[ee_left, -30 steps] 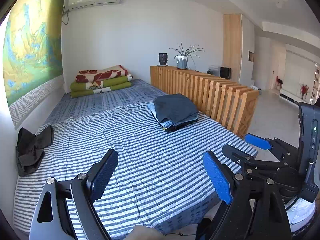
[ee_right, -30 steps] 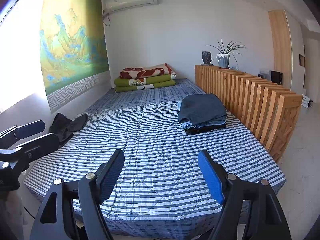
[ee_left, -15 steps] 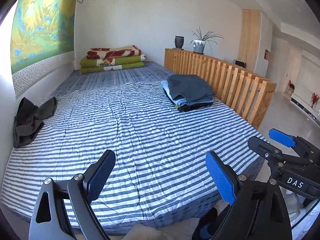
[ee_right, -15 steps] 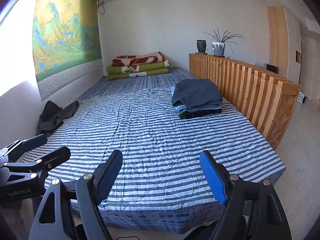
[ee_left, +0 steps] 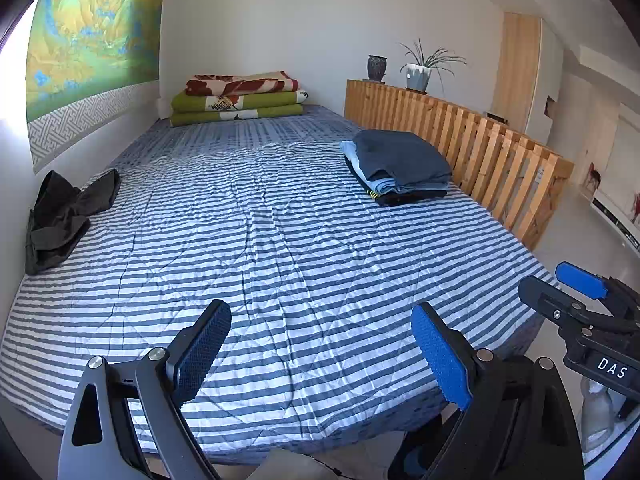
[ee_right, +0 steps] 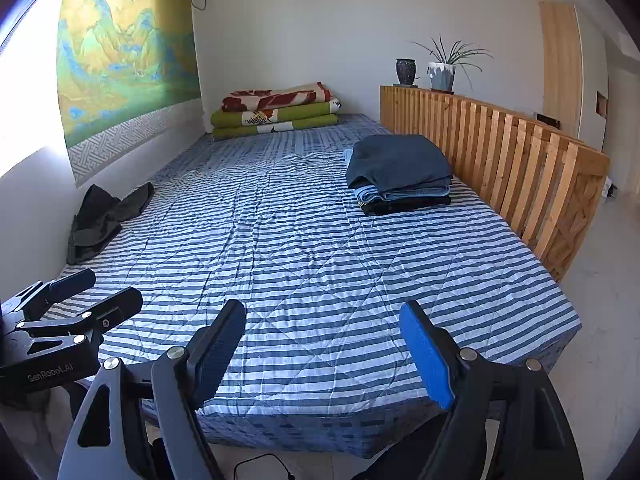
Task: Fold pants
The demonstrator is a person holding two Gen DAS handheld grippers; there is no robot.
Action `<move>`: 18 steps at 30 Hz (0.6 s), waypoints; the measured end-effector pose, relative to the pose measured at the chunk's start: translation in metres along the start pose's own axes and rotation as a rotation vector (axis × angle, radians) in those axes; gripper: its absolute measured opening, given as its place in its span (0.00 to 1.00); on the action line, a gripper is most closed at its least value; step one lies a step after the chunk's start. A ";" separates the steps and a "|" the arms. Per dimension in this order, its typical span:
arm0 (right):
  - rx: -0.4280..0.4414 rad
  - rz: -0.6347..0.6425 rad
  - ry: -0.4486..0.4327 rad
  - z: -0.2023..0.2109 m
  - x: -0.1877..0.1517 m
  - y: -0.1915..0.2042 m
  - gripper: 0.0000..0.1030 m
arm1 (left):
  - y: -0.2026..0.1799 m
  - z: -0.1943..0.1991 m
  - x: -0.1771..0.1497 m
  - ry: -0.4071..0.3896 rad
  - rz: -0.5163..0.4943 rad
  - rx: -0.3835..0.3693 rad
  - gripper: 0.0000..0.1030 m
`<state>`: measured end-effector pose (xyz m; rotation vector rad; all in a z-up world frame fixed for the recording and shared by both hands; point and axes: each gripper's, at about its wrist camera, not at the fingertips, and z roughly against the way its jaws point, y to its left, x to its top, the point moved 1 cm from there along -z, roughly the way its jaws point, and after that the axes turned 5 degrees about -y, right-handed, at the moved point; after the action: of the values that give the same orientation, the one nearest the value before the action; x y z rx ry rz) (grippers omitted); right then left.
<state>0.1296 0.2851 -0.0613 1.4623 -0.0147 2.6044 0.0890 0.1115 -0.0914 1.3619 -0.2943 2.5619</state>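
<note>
Black pants (ee_left: 64,216) crumpled, shape unclear, at bed (ee_left: 280,240) edge; both claws agape.

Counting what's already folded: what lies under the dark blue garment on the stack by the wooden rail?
Under the dark blue garment show the edges of a light blue piece and a black one at the bottom. Only their edges show, so further layers between cannot be ruled out.

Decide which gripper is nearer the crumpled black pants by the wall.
Left. The left gripper is on the pants' side of the bed; the right gripper is further toward the wooden rail.
</note>
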 end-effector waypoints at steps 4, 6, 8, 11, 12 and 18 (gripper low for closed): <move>0.006 -0.007 -0.005 0.003 0.001 0.001 0.74 | -0.002 -0.001 -0.001 -0.004 -0.002 -0.002 0.91; 0.007 -0.009 -0.002 0.003 -0.002 0.001 0.74 | -0.003 -0.001 -0.002 -0.004 -0.002 -0.002 0.91; 0.007 -0.012 0.001 0.003 -0.004 0.001 0.74 | -0.003 -0.002 -0.004 -0.002 -0.001 -0.003 0.91; 0.008 -0.019 0.002 0.004 -0.007 0.000 0.74 | -0.004 -0.001 -0.004 -0.008 -0.007 0.001 0.91; 0.008 -0.019 0.002 0.004 -0.007 0.000 0.74 | -0.005 0.000 -0.003 -0.009 -0.008 -0.002 0.91; 0.010 -0.018 0.003 0.004 -0.009 0.002 0.74 | -0.007 0.002 -0.005 -0.011 -0.009 -0.002 0.91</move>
<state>0.1376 0.2813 -0.0663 1.4555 0.0118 2.5961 0.0953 0.1168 -0.0943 1.3742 -0.2920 2.5470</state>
